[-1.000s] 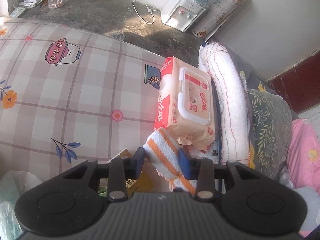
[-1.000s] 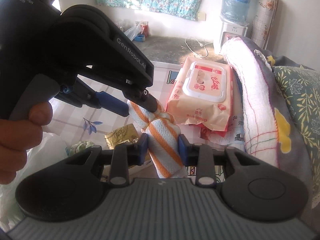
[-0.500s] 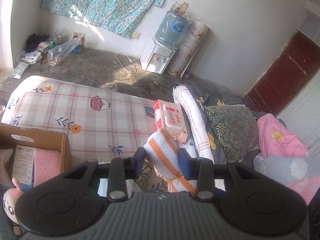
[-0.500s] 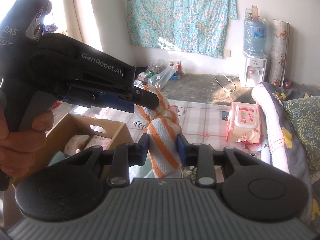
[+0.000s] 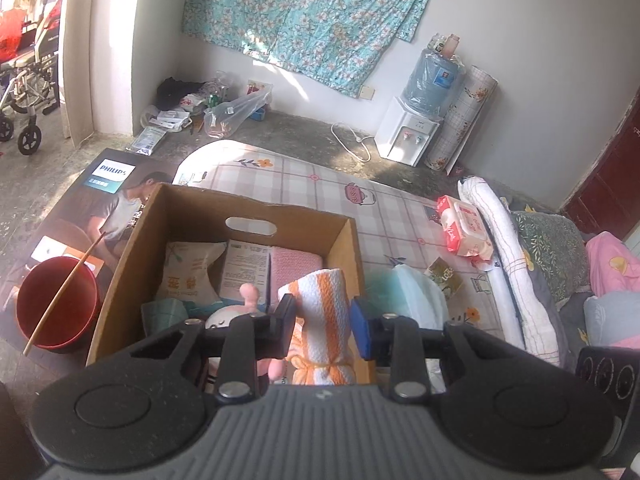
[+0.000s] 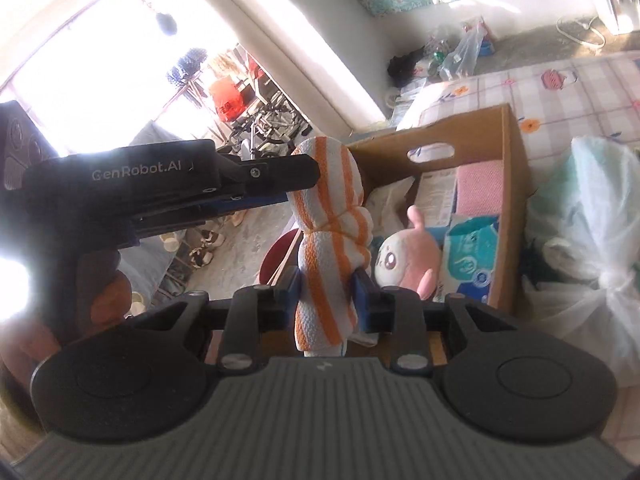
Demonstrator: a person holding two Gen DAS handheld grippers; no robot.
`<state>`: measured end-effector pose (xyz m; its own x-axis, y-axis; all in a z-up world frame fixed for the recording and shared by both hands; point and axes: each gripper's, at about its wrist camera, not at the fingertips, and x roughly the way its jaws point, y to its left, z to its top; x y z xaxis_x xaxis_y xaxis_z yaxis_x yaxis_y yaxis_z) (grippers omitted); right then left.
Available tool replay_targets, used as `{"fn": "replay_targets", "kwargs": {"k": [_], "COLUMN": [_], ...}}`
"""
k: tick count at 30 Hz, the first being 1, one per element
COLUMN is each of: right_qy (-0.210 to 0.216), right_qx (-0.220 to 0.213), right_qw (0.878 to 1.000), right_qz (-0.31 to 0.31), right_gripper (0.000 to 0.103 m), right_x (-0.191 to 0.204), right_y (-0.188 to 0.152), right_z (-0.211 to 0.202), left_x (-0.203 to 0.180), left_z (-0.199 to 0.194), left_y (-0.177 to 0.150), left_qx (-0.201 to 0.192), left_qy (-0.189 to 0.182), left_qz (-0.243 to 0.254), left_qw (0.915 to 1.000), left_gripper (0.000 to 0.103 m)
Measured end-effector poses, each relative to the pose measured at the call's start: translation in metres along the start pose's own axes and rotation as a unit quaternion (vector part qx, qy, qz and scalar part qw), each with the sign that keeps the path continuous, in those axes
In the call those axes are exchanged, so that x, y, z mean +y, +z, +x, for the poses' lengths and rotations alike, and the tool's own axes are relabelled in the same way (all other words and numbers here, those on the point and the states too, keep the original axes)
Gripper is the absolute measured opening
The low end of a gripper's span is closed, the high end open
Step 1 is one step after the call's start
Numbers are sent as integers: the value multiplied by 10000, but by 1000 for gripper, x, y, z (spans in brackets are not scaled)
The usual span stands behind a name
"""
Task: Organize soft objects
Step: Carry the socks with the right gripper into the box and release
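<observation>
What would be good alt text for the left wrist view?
The left gripper, its jaws closing, holds an orange-striped towel above an open cardboard box that contains a pink toy, packets and a pink cloth. A checked mat lies behind.

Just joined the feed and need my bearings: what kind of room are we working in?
Probably a lived-in bedroom at home: a checked floral floor mattress, piled pillows and bedding, a white water dispenser with a blue bottle, and a turquoise floral cloth on the wall.

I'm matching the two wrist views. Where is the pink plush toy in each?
Left wrist: pink plush toy at lower centre, half hidden behind the gripper.
Right wrist: right of centre, in plain view.
Shared landmark: the open cardboard box holding it.
</observation>
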<state>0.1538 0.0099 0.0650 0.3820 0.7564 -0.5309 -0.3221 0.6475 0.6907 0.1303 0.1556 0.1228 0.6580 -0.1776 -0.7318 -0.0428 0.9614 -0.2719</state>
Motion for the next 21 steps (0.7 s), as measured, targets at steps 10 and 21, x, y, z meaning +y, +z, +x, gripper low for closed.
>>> {"fn": "replay_targets", "kwargs": {"k": [10,21], "right_qy": [212,93], "right_qx": [1208,2107], "right_qw": [9881,9678], "right_qz": [926,1374], "right_gripper": [27,45], "right_x": [-4,-12], "right_y": [-23,-45], "right_z": [149,196], "left_x": [118,134], "left_z": [54,55], "left_y": [-23,-25], "left_qx": [727,707], "left_qy": [804,967], "left_qz": [-509,-541], "left_qw": [9928,9913], "left_gripper": [27,53]}}
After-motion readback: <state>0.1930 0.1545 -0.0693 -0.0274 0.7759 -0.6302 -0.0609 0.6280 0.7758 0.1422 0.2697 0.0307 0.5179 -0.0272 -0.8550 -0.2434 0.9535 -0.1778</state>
